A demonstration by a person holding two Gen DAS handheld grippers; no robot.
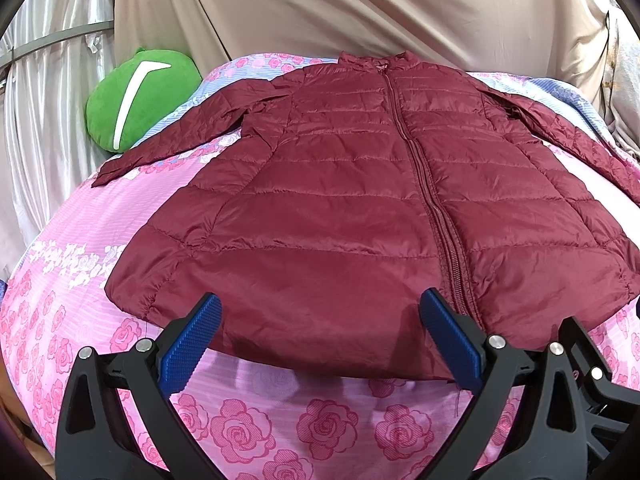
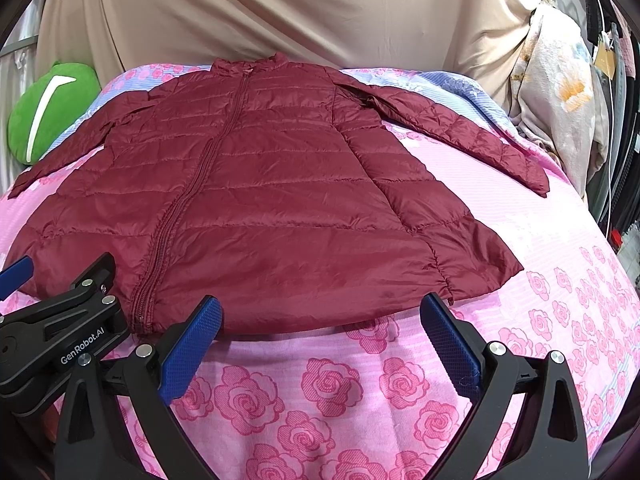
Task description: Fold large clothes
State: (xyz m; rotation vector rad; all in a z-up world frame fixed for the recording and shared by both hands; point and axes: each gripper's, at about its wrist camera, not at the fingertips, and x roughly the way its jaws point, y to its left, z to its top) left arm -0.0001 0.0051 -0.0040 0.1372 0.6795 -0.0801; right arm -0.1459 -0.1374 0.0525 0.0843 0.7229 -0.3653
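**Jacket laid flat, both grippers at the hem**

Far left: a green plush cushion (image 1: 140, 98) rests at the edge of the pink rose-print bedspread (image 1: 280, 432), just beside the jacket's left sleeve (image 1: 168, 144), which runs out toward it.

Centre: the maroon quilted jacket (image 1: 340, 208) lies flat on the bedspread, front up, zipper (image 1: 424, 184) closed, collar at the far end, hem nearest the cameras.

Left gripper (image 1: 320, 344): fingers spread wide, holding nothing. The blue pads (image 1: 188, 348) stand over the hem, one on each side of its left half; the zipper's lower end lies just beside the right-hand pad. Contact with the fabric cannot be determined.

Right gripper (image 2: 320, 344): fingers spread wide, holding nothing. The tips sit at the hem edge, right of the zipper.

Right: the other sleeve (image 2: 460, 136) extends outward across the bedspread. A beige cloth (image 2: 280, 12) hangs behind the bed.
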